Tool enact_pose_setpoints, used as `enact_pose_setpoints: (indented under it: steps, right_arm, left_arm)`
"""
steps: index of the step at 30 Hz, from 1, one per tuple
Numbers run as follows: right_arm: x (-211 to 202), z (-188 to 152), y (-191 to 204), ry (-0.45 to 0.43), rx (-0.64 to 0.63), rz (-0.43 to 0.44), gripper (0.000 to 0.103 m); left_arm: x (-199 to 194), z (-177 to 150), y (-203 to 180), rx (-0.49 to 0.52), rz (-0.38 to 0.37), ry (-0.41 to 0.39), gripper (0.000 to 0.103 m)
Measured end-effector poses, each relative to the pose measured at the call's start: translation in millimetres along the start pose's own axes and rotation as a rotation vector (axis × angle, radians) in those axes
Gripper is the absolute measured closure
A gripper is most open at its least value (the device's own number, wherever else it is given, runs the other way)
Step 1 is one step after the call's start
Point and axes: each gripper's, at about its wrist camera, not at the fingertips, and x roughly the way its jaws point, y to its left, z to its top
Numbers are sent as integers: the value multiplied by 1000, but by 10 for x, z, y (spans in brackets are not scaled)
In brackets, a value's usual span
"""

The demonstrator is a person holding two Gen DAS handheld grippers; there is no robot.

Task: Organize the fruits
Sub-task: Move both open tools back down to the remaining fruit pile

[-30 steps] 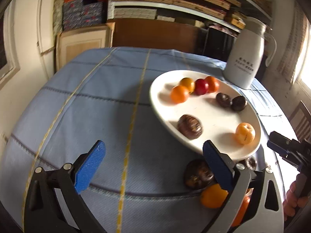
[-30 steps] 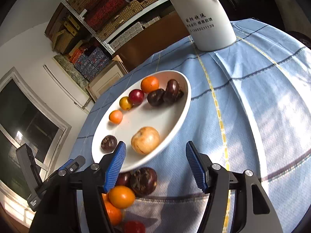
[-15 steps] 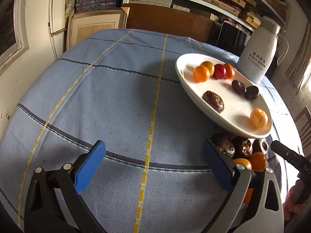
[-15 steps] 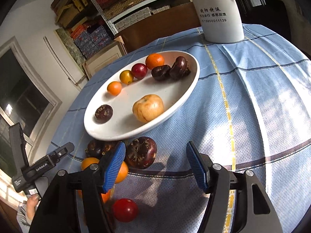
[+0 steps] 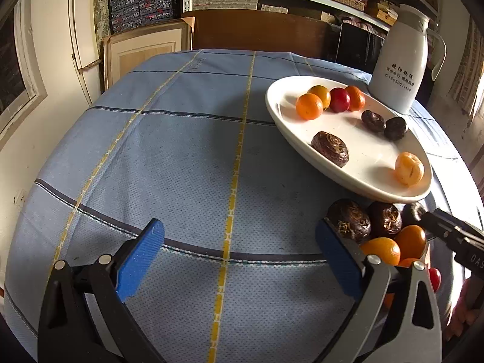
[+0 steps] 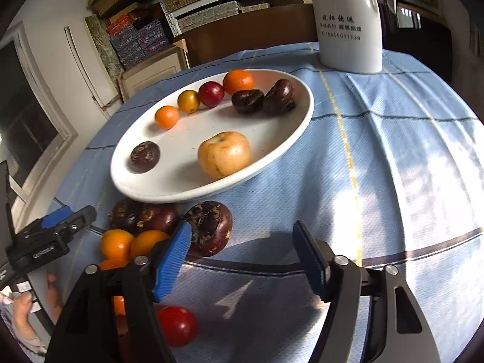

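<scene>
A white oval plate on the blue cloth carries several orange, red and dark brown fruits and one pale yellow fruit. Loose fruit lies in front of it: dark brown ones, oranges and a red one. My right gripper hangs low over the cloth, its jaws opening. A big dark fruit sits just beyond its left fingertip, not pressed. My left gripper is open over bare cloth, left of the pile.
A white jug stands behind the plate. The left gripper's black frame and a hand show beside the pile. The round table's edge drops off on the left. Shelves with boxes line the back wall.
The right gripper has rolled upright and come closer to the loose pile, and its jaws stand slightly wider. The left view has tilted, bringing the pile more into sight.
</scene>
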Motion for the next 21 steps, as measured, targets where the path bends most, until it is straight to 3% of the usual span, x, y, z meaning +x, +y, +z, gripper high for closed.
enact_pose_setpoints:
  steps: [4,7,11,17,21]
  right_arm:
    - [-18,35,-233,-6,75,-54,32]
    - [-58,39,-306,-18,123,33,32]
    - [-80,12,-138,-18,64,113,32]
    - [-5,-5,10,22,30,157,33]
    - [45,-2,78,39,13,158,39]
  left_arm:
    - [-8,1,26,-17,-39,1,5]
    - [-9,2,40,-30,-54,5,5]
    - [11,-6,69,-53,-77,20,5]
    - [86,-33,75,-89,-140,61,5]
    - [68,-36,27,-71,-129,50,5]
